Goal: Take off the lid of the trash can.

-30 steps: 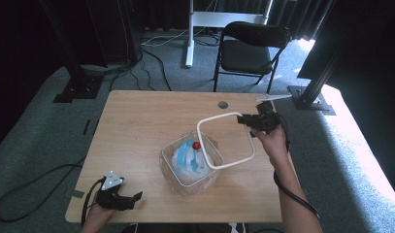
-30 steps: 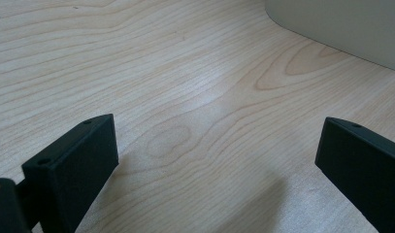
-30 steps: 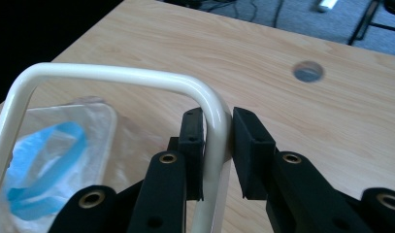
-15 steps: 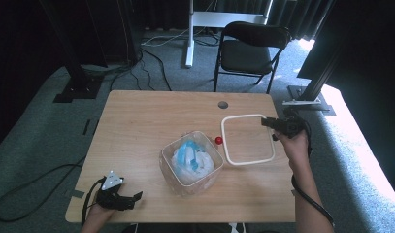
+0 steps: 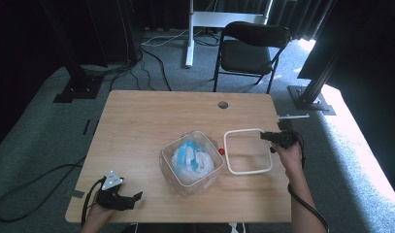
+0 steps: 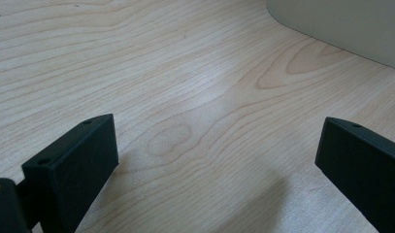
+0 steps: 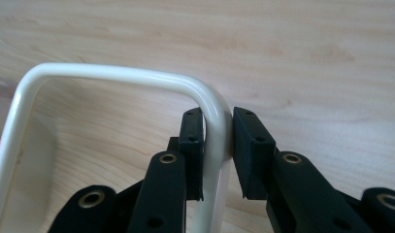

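The lid [image 5: 247, 151] has been carried down and to the right since the earlier frames, and it is now laid flat on the desk [image 5: 137, 126], just beside the tub [image 5: 190, 161]. It is clamped at its right rim by the right tongs [image 5: 266, 136]. The left tongs [image 5: 135, 197] are kept apart and empty, low over the desk near its front left corner.

To end this step well, the lid should be set fully flat, and then the tongs should be opened gently and pulled straight back, so the lid is not dragged. A small red thing [image 5: 219, 151] is seen between the tub and the lid. The tub is filled with blue and white stuff and could be bumped. A chair [image 5: 253, 48] is seen behind the desk, well apart.
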`<action>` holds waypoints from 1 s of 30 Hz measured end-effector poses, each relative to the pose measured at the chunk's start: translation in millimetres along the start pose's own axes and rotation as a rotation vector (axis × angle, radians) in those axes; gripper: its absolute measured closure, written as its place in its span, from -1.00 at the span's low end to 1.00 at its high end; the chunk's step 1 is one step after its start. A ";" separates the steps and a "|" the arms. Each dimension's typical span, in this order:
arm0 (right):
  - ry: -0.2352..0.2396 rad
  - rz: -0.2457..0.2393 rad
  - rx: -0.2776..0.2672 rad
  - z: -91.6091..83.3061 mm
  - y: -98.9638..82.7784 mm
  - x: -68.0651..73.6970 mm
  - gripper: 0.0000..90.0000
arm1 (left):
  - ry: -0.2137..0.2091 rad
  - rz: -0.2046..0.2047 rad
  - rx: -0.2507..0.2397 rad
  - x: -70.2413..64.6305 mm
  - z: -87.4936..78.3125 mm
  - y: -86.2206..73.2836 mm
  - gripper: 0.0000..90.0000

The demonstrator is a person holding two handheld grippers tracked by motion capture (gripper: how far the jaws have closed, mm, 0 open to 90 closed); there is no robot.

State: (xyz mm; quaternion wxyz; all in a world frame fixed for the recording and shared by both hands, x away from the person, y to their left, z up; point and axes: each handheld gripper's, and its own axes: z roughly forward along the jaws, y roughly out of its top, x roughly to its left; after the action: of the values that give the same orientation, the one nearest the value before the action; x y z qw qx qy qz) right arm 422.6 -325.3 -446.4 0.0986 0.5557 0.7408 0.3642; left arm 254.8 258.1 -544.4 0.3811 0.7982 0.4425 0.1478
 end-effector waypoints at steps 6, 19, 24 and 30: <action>-0.012 0.016 0.056 24.6 -15.1 -8.3 0.66 | -0.002 0.000 0.001 0.0 0.1 0.0 -0.96; -0.033 0.036 0.112 47.1 -30.0 -27.3 0.66 | -0.001 -0.002 0.000 0.0 0.0 -0.1 -0.96; -0.044 0.034 0.135 52.4 -32.2 -30.7 0.66 | -0.001 -0.008 -0.002 0.2 -0.1 -0.3 -0.96; -0.072 0.022 0.152 54.7 -33.9 -32.0 0.66 | 0.000 -0.005 0.001 0.0 0.0 -0.2 -0.96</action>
State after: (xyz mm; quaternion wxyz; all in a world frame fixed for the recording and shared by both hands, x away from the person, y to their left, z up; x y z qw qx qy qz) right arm 438.9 -334.4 -515.8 0.0785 0.5824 0.7562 0.2878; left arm 254.6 258.2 -544.5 0.3810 0.7972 0.4448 0.1465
